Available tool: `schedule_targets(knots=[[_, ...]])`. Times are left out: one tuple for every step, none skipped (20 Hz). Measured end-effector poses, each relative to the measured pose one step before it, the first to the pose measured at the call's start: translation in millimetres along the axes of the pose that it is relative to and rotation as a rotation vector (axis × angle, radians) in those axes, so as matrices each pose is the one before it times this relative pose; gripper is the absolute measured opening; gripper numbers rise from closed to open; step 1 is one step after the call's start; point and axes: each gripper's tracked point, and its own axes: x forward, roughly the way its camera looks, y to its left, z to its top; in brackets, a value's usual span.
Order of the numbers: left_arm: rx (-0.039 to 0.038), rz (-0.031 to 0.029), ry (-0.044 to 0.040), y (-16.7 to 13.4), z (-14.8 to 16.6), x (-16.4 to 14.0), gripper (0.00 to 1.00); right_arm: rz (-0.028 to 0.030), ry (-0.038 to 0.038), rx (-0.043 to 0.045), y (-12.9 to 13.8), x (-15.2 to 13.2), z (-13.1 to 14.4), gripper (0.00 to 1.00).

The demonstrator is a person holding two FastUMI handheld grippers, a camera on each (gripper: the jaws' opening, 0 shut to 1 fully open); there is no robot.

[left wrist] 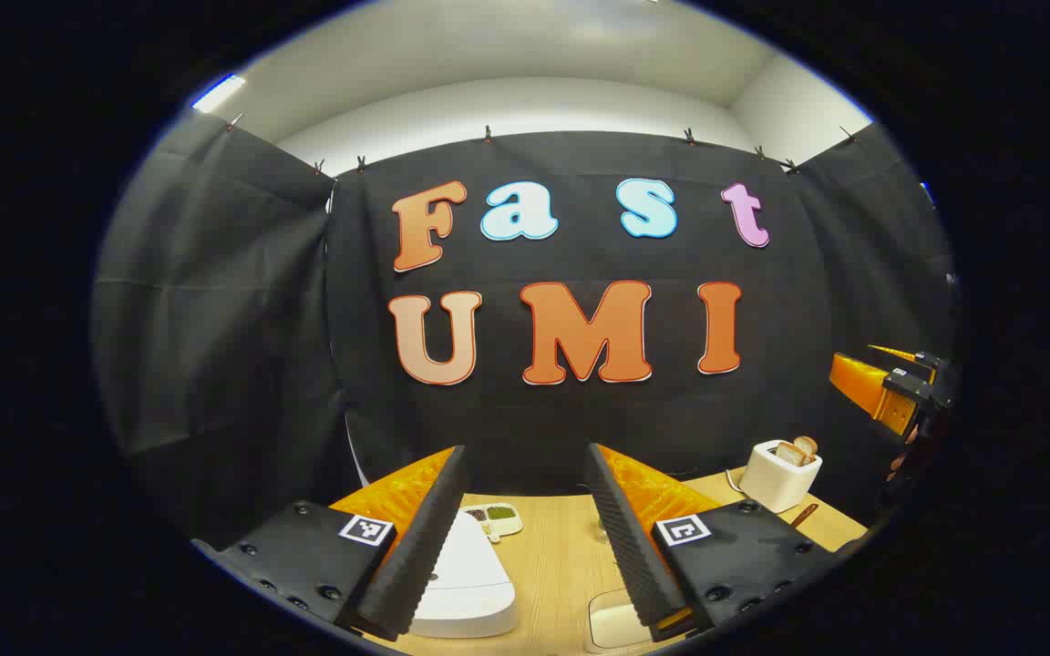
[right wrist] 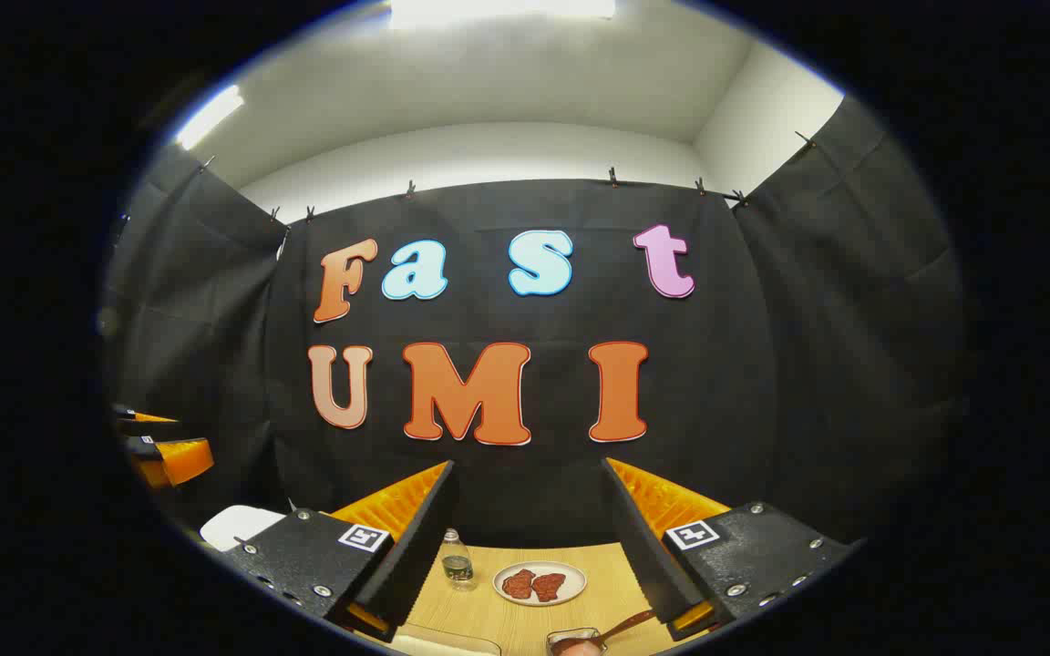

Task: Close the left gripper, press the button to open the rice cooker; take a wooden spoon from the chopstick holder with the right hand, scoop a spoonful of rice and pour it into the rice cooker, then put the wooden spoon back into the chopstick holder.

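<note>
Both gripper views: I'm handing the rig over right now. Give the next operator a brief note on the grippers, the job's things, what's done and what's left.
Left gripper: open, empty, raised over the table, with the white rice cooker low between its fingers, lid down.
Right gripper: open, empty, also held up. The wooden spoon lies at the bottom edge of its view, beside a container I cannot identify.
Also on the table: plate of meat, small glass bottle, toaster with bread.
Done: nothing, by the look of it.
Left: close left gripper, press cooker button; right takes spoon, scoops rice, pours, returns spoon.
</note>
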Motion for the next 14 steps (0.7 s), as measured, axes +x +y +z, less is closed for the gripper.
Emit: schedule_targets(knots=[[0.00332,0.01328,-0.00427,3.05,0.3,-0.04,0.9,0.01593,-0.00057,0.00709,5.87,-1.13,0.47,0.93],[0.0094,0.01806,-0.00018,4.67,0.42,0.23,0.91,0.0038,0.00291,0.00112,1.47,-0.72,-1.12,0.95],[0.0092,0.01395,-0.00093,3.65,-0.9,0.02,0.9,0.00701,0.00068,-0.00383,2.37,-0.13,-1.01,0.95],[0.00885,0.01401,-0.00108,4.63,-0.17,-0.08,0.91,0.00585,-0.00041,-0.01059,2.0,-1.32,0.11,0.95],[0.00394,0.00939,-0.00036,2.44,-1.28,1.06,0.91,-0.00125,0.00134,-0.00994,-0.54,0.13,-0.94,0.95],[-0.00396,0.00449,0.00117,1.9,-0.59,0.68,0.91,0.00056,-0.00006,-0.00621,2.37,0.81,-1.1,0.95],[-0.00486,0.00419,-0.00361,1.18,0.7,-0.32,0.91,-0.00058,-0.00198,-0.0012,1.68,1.49,0.23,0.95],[0.00036,0.00322,-0.00574,1.59,1.93,0.75,0.91,0.00015,-0.00464,-0.00224,0.78,1.05,1.24,0.95],[0.00537,0.00646,-0.00513,1.77,1.36,-0.99,0.91,-0.00267,-0.00487,-0.00342,-1.01,0.11,1.2,0.95],[0.00232,0.00762,-0.00696,2.29,2.37,-0.49,0.91,-0.00025,-0.0028,-0.0031,0.79,0.08,-0.41,0.95],[-0.00543,0.00182,-0.00445,0.63,0.36,-0.51,0.92,0.00096,-0.00077,-0.00233,0.96,1.52,-0.91,0.95],[-0.00525,0.00346,0.00041,1.33,-0.24,0.18,0.92,0.00048,0.00148,-0.00019,1.01,1.71,-1.66,0.95],[-0.00615,0.00337,0.00185,2.51,-0.45,-0.55,0.92,0.0034,0.00388,-0.00016,2.49,2.56,-1.48,0.95],[-0.00529,-0.00018,0.00261,0.49,-0.97,-0.52,0.92,-0.00026,0.00242,0.00017,1.29,1.86,-0.75,0.95]])
